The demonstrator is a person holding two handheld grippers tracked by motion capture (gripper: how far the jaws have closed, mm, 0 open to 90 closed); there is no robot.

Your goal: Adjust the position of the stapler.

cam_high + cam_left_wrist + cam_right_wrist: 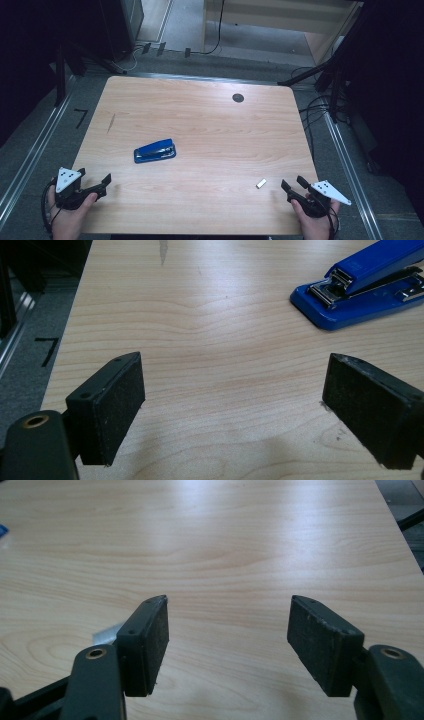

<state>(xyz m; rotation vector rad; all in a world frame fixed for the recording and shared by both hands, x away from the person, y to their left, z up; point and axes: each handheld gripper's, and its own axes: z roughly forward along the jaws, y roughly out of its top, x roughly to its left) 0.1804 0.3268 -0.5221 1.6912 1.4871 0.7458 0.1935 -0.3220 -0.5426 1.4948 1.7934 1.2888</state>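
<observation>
High view has us at the near edge of the table [210, 115], left gripper [95, 186] and right gripper [292, 187] both released and holding nothing, set wide apart, probably so the blue stapler [155, 151] and small white piece [260, 183] lie within reach.

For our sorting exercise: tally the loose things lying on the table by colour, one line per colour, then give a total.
Blue: 1, the stapler
White: 1, the small block
Total: 2
</observation>
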